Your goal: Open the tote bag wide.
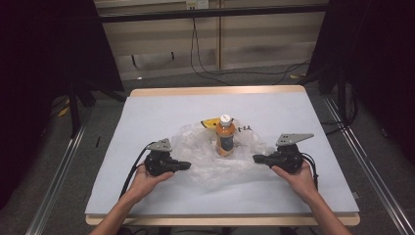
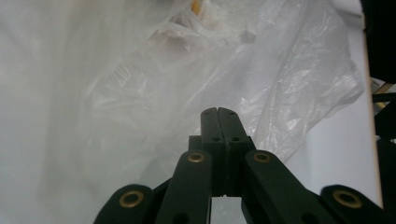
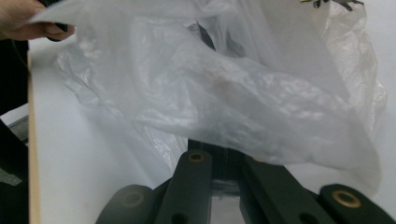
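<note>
A crumpled clear plastic bag [image 1: 203, 159] lies mid-table. An orange bottle [image 1: 225, 138] with a white cap stands upright at its far side, seemingly inside the film. My left gripper [image 1: 185, 165] is at the bag's left edge. Its jaws are pressed together [image 2: 219, 112] and the film [image 2: 154, 84] spreads out beyond them. My right gripper [image 1: 256, 158] is at the bag's right edge. In the right gripper view the film [image 3: 224, 88] drapes over its jaws [image 3: 217, 148] and hides the tips. From there it stretches toward the other hand [image 3: 21, 18].
A yellow item [image 1: 211, 122] and small dark bits [image 1: 244, 128] lie just behind the bottle. A pale sheet [image 1: 161, 110] covers the wooden table, bare around the bag. Dark curtains flank both sides, and cables run across the floor beyond the far edge.
</note>
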Tool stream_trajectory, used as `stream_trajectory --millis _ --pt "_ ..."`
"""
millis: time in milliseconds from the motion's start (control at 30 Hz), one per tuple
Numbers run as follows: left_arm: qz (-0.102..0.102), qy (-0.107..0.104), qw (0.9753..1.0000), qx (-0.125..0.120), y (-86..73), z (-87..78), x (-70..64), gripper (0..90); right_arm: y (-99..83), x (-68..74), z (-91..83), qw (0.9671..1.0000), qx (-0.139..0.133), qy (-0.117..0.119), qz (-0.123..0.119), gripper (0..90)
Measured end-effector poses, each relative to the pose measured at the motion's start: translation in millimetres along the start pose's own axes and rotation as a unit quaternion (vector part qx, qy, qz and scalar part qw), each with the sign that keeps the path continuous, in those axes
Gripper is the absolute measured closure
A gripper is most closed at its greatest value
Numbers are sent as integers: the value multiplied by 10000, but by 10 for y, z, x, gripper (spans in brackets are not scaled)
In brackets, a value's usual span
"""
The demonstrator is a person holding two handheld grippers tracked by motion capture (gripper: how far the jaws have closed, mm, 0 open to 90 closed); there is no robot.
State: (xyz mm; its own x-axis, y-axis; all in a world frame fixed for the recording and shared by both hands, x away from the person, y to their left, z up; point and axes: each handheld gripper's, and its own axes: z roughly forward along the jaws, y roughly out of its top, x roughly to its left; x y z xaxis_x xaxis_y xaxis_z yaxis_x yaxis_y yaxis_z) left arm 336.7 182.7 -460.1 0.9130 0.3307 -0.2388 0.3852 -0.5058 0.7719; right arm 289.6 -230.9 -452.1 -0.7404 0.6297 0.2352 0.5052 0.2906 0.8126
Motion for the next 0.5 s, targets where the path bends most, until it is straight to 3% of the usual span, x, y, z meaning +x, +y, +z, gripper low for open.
stream_trajectory --millis 200,367,500 --pt "-36 28 9993 -375 35 -136 -35 900 15 93 -151 9997 -228 -5 -67 900" --pt "-24 57 9990 -435 74 -135 -21 900 67 146 -233 9989 -451 46 -102 900" --pt "-127 73 9995 -273 56 -20 24 900 113 131 -204 9985 -543 44 -82 900"
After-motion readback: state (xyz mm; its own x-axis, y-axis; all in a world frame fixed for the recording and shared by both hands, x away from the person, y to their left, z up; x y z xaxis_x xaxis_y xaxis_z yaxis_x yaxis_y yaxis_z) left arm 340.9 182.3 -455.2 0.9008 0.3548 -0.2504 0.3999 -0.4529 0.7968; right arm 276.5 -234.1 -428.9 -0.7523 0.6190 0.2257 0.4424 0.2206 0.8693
